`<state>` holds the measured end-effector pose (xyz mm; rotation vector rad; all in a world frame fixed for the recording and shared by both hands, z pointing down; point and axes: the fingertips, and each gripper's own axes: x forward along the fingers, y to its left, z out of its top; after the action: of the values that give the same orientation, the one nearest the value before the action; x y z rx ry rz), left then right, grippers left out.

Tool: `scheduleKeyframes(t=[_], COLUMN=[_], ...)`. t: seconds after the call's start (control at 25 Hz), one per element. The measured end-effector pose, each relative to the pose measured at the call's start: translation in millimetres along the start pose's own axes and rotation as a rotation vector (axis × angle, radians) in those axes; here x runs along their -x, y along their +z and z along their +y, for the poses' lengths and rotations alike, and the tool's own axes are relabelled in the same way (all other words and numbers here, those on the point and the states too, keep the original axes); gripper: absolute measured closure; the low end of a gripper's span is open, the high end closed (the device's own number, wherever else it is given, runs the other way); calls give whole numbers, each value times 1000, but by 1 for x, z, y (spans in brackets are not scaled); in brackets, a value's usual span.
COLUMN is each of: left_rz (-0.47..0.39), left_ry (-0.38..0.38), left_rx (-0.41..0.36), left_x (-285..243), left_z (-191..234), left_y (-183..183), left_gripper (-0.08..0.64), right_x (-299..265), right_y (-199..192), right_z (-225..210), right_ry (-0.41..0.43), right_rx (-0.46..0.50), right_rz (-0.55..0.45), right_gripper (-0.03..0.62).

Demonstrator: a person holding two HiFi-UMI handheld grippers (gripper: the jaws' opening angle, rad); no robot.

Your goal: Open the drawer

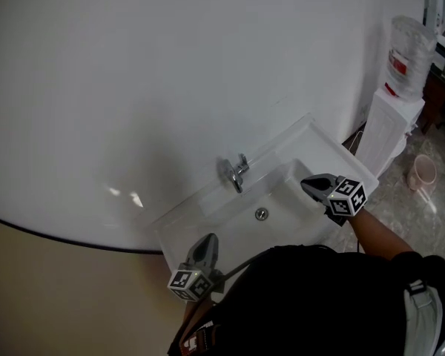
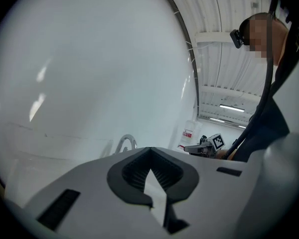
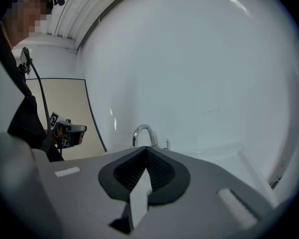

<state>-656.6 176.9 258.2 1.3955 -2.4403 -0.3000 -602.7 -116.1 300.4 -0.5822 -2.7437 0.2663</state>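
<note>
Dark ribbed fingers (image 2: pixel 132 176) of the left gripper (image 2: pixel 149 152) are pressing together at their tips with nothing between them. Those of the right gripper (image 3: pixel 146 151) are meeting tip to tip in the same way, also empty.

In the head view the left gripper is sitting at lower centre-left, pointing up the frame at the near left corner of a white sink (image 1: pixel 311 136). The right gripper is hovering at centre right, over the sink's right end, pointing toward frame left. A bare forearm (image 1: pixel 374 236) is running back from it to lower right.

The drawer is showing in no view, so its look and place cannot be told. The person's dark clothing (image 1: pixel 319 302) is covering the lower frame right up to the sink's front edge.

The sink is glossy, with a chrome tap (image 1: pixel 236 173) at its back and a round drain (image 1: pixel 261 213) in the bowl. Behind it a large white panel (image 1: pixel 170 65) with a dark curved rim is filling the upper frame. A beige wall (image 1: pixel 52 295) is showing at lower left.

At the right edge a white water dispenser (image 1: pixel 389 128) is standing beside the sink, with a pale pink bucket (image 1: pixel 423 170) on the mottled floor (image 1: pixel 430 213) next to it. Open floor is lying at the lower right of the frame.
</note>
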Motion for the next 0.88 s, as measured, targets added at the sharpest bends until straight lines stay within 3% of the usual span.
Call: scheduleKeyframes(t=[0.28, 0.44, 0.68, 0.88], left_rz=[53, 96, 135, 177], left_ry=[-117, -181, -255, -282], left_rx=[-7, 3, 2, -31], left_x=[6, -3, -38, -67], left_z=[50, 59, 25, -24], left_y=[10, -7, -24, -35], left_gripper=[560, 560, 560, 560], right_x=[-37, -47, -29, 6], right_y=[5, -12, -31, -48], right_z=[33, 51, 40, 13], right_ry=[-99, -113, -155, -157], right_rx=[-34, -47, 6, -20], right_rz=[-11, 1, 13, 7], right_gripper=[597, 597, 597, 597])
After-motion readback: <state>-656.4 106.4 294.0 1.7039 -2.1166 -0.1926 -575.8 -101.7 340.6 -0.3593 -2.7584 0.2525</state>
